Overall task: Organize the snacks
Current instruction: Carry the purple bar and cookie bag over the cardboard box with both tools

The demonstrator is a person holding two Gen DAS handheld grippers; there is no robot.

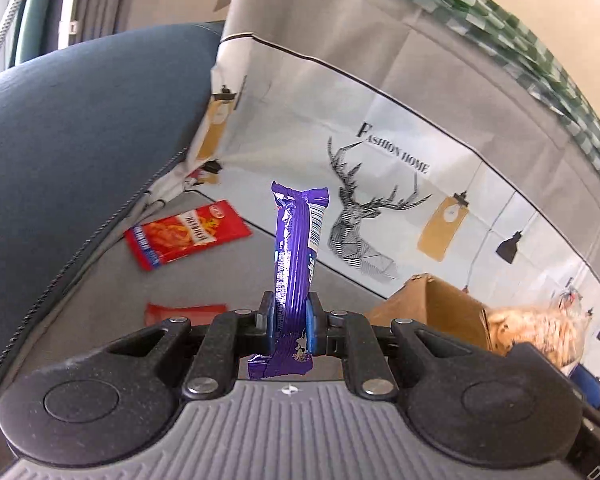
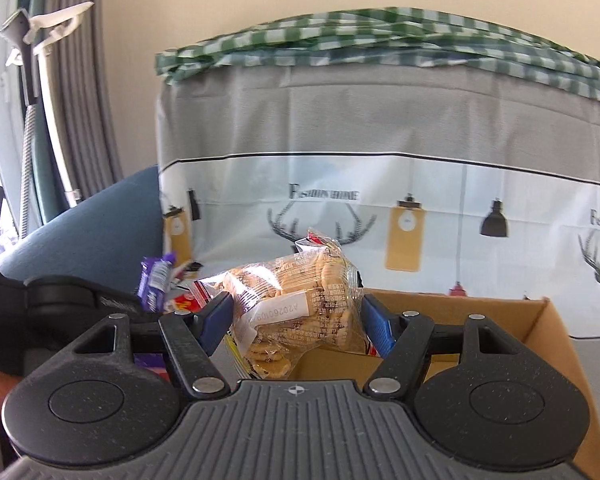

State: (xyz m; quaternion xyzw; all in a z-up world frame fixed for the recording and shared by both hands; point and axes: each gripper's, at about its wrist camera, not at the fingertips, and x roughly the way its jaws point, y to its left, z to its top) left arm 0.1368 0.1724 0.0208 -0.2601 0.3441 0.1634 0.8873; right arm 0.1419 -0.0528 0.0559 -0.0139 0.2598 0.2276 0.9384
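- Two grippers in view, each clamped on a snack.
- Left gripper (image 1: 291, 322): pads clenched on a purple chocolate bar (image 1: 296, 256), standing upright, left of the cardboard box (image 1: 432, 304).
- Right gripper (image 2: 296, 320): pads pressed against a clear cookie bag (image 2: 296, 296), held at the cardboard box's near left corner.
- Red snack packet (image 1: 186, 234) lies flat on the grey surface, well left of the box.

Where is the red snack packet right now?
In the left wrist view the red snack packet lies flat on the grey surface, left of the purple bar held in the left gripper, near the blue cushion.
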